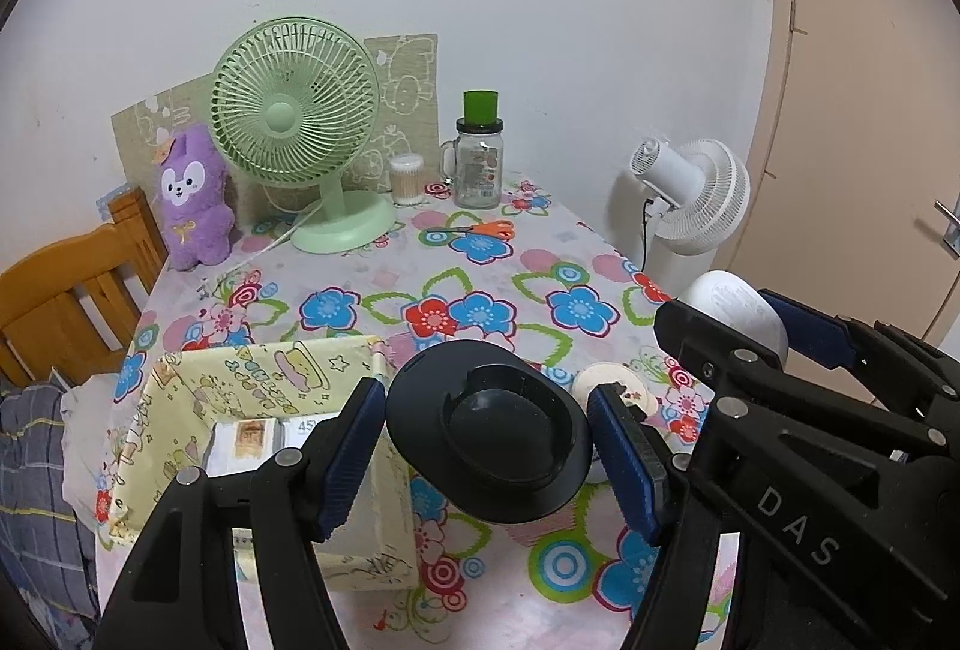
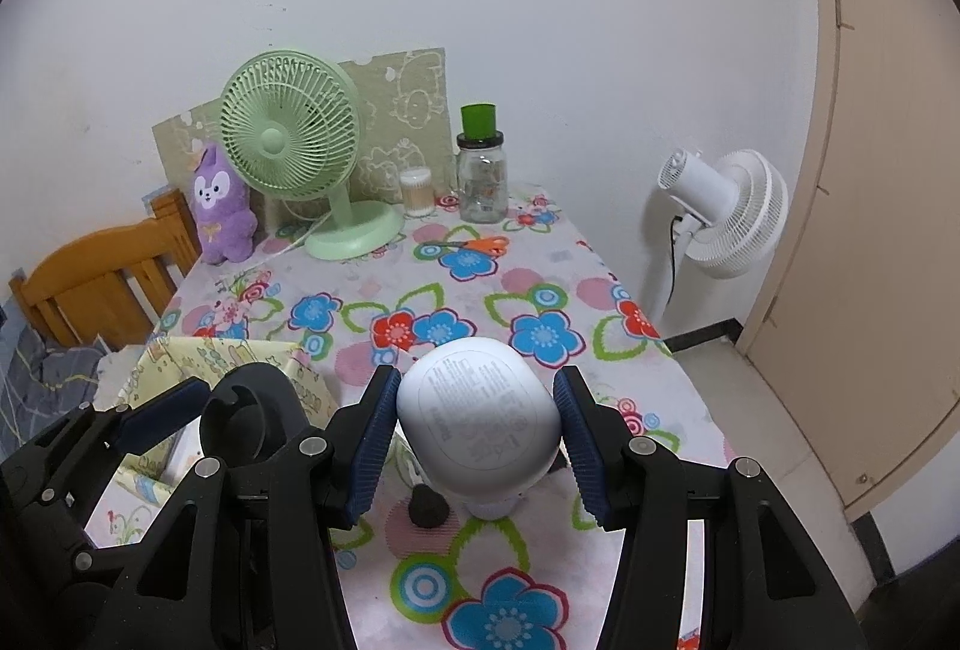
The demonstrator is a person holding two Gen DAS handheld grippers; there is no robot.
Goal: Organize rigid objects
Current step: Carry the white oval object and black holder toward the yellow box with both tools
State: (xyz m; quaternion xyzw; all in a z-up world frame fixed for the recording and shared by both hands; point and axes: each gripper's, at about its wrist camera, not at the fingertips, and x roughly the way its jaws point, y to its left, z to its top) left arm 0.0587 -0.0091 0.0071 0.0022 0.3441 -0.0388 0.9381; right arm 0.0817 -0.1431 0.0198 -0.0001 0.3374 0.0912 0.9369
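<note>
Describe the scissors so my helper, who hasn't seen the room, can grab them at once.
Start at the green desk fan at the far end of the flowered table. Right of its base, in front of the glass jar, lie the scissors, flat on the cloth. Only they have orange handles.

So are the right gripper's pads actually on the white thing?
Touching. In the right wrist view both blue pads press the sides of the white rounded object held in the right gripper, with no gap showing.
</note>
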